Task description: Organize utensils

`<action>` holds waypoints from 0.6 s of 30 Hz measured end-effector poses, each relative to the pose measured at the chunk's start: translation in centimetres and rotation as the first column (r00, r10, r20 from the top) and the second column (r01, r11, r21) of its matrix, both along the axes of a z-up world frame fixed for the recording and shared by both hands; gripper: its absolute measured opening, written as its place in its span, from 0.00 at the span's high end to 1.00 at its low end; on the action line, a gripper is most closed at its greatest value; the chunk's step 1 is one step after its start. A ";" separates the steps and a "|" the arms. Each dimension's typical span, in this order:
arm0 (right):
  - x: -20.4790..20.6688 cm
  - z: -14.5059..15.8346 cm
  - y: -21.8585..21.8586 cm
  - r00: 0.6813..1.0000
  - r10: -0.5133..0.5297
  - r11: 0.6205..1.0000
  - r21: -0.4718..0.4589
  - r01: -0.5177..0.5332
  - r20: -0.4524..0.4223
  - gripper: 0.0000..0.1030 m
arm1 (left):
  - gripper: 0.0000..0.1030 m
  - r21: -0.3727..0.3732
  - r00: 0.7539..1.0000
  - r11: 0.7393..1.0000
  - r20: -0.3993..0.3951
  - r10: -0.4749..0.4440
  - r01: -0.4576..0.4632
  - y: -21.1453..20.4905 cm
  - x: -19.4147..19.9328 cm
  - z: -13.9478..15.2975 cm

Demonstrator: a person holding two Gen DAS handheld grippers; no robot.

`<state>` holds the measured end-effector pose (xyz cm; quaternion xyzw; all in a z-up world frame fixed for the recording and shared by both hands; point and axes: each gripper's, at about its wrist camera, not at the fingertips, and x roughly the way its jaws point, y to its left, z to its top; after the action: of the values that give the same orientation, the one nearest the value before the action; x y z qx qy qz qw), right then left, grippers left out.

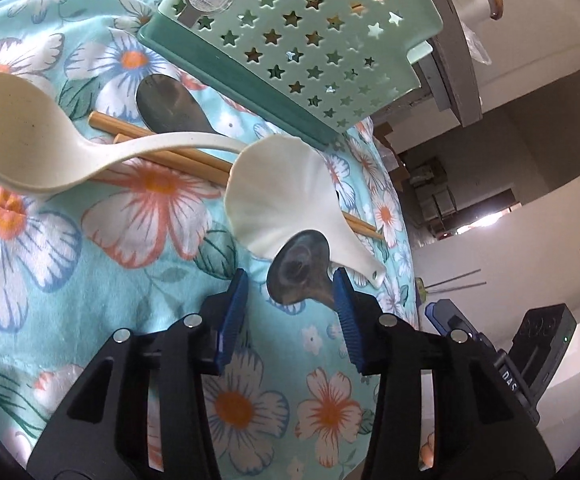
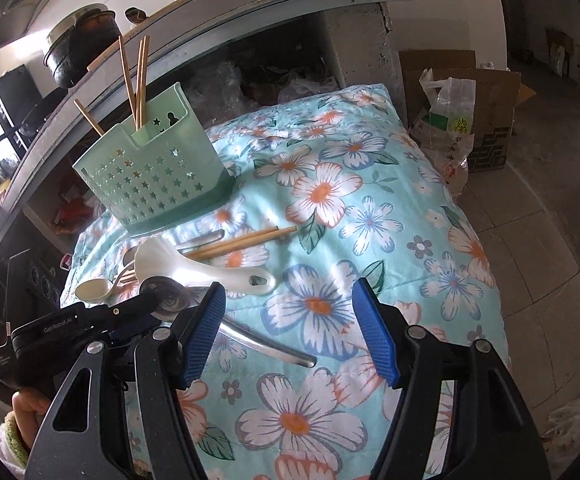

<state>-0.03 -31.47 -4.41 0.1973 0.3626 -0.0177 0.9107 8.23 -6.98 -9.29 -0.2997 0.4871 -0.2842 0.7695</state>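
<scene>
The left gripper (image 1: 291,292) has its blue-padded jaws apart, bracketing the bowl of a steel spoon (image 1: 298,270) that lies near the right-hand edge of the floral turquoise quilt (image 1: 90,248); one pad seems to touch the spoon's neck, though I cannot tell whether it truly bears on it. The right gripper (image 2: 290,320) hangs wide apart over bare quilt, holding nothing.

The risk, as I judge it, is a poor bite: closing on the rounded bowl and not the handle could let the smooth steel squirt out, and the soft quilt gives underneath. The white plastic rice paddle (image 1: 286,200) overlaps the spoon's bowl, so a lift may drag it, and it rests across the bamboo chopsticks (image 1: 162,152) beside the cream plastic ladle (image 1: 22,132).

The right wrist view alone shows the spoon's long handle (image 2: 266,342) running toward the quilt's near edge, and the mint-green star-perforated utensil holder (image 2: 150,184) upright near the far left corner with chopsticks already inside. The left view alone shows a second steel spoon (image 1: 170,104) beside the holder's base.
</scene>
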 end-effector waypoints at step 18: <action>-0.6 0.5 -0.7 1.000 -0.021 0.998 0.053 0.020 0.021 0.38 | 0.97 0.078 1.000 0.997 -0.013 0.009 -0.008 2.4 -0.9 0.2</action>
<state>-0.66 -32.20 -3.88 0.2253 0.3509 -0.0154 0.9088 7.37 -4.59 -9.11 -0.2733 0.5017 -0.2599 0.7785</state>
